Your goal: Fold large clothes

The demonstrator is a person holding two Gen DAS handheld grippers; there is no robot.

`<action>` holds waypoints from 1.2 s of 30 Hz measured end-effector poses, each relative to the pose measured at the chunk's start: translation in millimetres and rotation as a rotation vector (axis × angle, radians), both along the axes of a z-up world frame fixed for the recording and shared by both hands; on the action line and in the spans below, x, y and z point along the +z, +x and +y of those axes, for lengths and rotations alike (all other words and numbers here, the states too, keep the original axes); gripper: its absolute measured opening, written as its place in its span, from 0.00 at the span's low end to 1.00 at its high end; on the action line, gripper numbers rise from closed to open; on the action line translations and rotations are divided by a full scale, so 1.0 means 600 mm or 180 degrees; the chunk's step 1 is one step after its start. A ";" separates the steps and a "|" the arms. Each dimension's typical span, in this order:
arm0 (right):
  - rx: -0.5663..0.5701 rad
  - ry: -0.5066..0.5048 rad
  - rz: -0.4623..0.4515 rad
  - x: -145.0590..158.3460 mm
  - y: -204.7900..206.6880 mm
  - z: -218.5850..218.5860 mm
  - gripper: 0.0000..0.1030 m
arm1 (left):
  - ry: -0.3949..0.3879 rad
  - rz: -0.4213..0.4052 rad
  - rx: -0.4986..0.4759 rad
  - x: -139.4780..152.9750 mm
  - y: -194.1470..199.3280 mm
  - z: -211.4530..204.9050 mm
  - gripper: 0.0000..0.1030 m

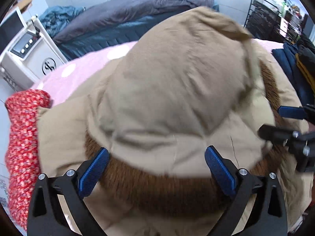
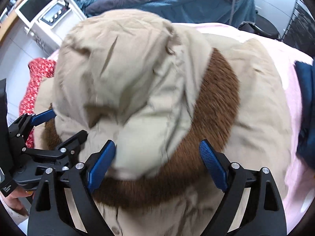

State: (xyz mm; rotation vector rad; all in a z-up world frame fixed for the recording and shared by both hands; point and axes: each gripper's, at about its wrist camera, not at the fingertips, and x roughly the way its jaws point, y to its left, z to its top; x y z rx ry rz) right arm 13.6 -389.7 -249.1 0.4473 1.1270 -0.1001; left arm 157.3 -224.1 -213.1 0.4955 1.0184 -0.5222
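Lying ahead of both wide-open, empty grippers, left (image 1: 156, 169) and right (image 2: 157, 163), a tan coat (image 1: 177, 82) with brown fur trim (image 2: 216, 98) covers a pink bed (image 1: 88, 63).

One tan coat (image 1: 177, 82), two grippers, left (image 1: 156, 169) and right (image 2: 157, 165), one red floral garment (image 1: 21, 137), one pink sheet (image 1: 78, 72)
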 end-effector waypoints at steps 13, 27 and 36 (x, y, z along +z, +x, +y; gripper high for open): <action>-0.0549 -0.0041 0.0328 -0.004 -0.209 -0.112 0.84 | -0.0196 0.0361 0.0800 0.030 -0.053 0.248 0.94; -0.0871 0.0467 0.0685 -0.075 -0.383 -0.251 0.84 | -0.0699 0.1194 0.1302 -0.030 -0.118 0.414 0.91; -0.1063 0.1521 0.0675 -0.156 -0.491 -0.261 0.84 | -0.0910 0.1655 0.1453 -0.094 -0.174 0.436 0.91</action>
